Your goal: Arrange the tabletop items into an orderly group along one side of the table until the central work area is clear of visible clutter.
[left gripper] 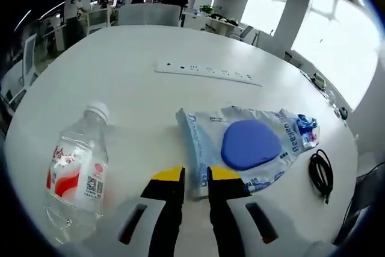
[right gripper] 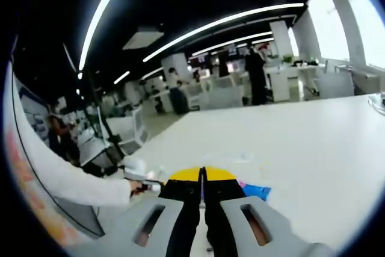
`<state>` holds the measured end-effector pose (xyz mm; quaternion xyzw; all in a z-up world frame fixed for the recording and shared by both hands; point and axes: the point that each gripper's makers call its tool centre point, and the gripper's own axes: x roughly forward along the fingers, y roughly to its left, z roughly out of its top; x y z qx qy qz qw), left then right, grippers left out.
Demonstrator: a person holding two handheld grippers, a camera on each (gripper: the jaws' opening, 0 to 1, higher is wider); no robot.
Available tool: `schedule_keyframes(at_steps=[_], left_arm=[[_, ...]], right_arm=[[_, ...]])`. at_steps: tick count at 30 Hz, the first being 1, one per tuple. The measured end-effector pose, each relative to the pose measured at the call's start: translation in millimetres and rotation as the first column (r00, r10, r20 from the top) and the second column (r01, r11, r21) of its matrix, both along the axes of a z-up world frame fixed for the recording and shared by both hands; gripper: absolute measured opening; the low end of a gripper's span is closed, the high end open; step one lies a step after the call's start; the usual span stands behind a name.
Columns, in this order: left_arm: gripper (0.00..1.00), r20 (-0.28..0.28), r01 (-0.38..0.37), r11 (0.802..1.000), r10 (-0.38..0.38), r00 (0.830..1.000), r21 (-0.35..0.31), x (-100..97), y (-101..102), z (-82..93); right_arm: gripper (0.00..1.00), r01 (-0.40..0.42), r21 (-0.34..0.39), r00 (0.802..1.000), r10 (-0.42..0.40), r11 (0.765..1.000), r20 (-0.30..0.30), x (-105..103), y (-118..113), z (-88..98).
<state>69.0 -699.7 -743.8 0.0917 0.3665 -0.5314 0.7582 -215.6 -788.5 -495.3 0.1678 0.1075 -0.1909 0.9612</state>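
In the left gripper view, the left gripper point(left gripper: 196, 176) sits low over the white table point(left gripper: 132, 82) with its yellow-tipped jaws a little apart, and the near edge of a crinkly plastic bag point(left gripper: 240, 142) runs into the gap between them. Can't honestly tell if the jaws are touching the bag or just framing it, the angle is too flat. The bag lies flat on the table and there's a blue rounded pad point(left gripper: 251, 144) inside it. Off to one side of the gripper a clear water bottle point(left gripper: 78, 173) with a red-and-white label lies on its side, white cap pointing away. A black coiled cable point(left gripper: 322, 174) sits just past the bag's far end, and a white power strip point(left gripper: 207, 72) lies well beyond all of it, further across the table.

In the right gripper view, the right gripper point(right gripper: 202, 176) has its jaws pressed together, nothing visibly between them. A small blue thing point(right gripper: 255, 191) peeks out on the table just beside the tips. A sleeved arm point(right gripper: 66, 176) reaches in alongside.
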Motion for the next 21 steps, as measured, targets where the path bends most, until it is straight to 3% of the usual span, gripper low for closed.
schedule_keyframes(at_steps=[3,5,8,10,12,17,21], left_arm=[[0.19,0.042,0.016,1.000,-0.016,0.999,-0.013,3.1,-0.2,15.4],[0.24,0.044,0.003,0.998,-0.001,0.999,-0.062,6.8,-2.9,28.2],[0.48,0.042,0.016,0.991,-0.010,0.999,-0.136,6.8,-8.6,47.5],[0.64,0.074,0.027,0.986,-0.015,0.997,-0.165,7.8,-8.2,61.4],[0.74,0.065,0.032,0.983,-0.021,0.998,-0.180,5.8,-5.9,71.0],[0.90,0.131,0.071,0.978,-0.046,0.990,-0.197,3.5,3.0,91.4],[0.99,0.153,0.086,0.974,-0.054,0.987,-0.209,0.9,11.0,102.8]], right_arm=[[0.00,0.001,0.017,1.000,-0.002,1.000,0.002,-5.9,6.7,-4.7],[0.00,-0.009,0.024,1.000,0.009,1.000,0.002,-8.1,12.7,-5.9],[0.00,-0.072,0.031,0.997,0.072,0.997,-0.006,-8.4,24.6,-8.3],[0.07,-0.092,0.049,0.995,0.093,0.995,-0.024,-9.5,30.9,-13.0],[0.16,-0.104,0.052,0.993,0.106,0.993,-0.042,-11.1,34.5,-19.0],[0.39,-0.117,0.099,0.990,0.124,0.988,-0.067,-13.9,42.8,-30.4],[0.49,-0.110,0.125,0.990,0.120,0.986,-0.078,-17.2,44.8,-36.7]])
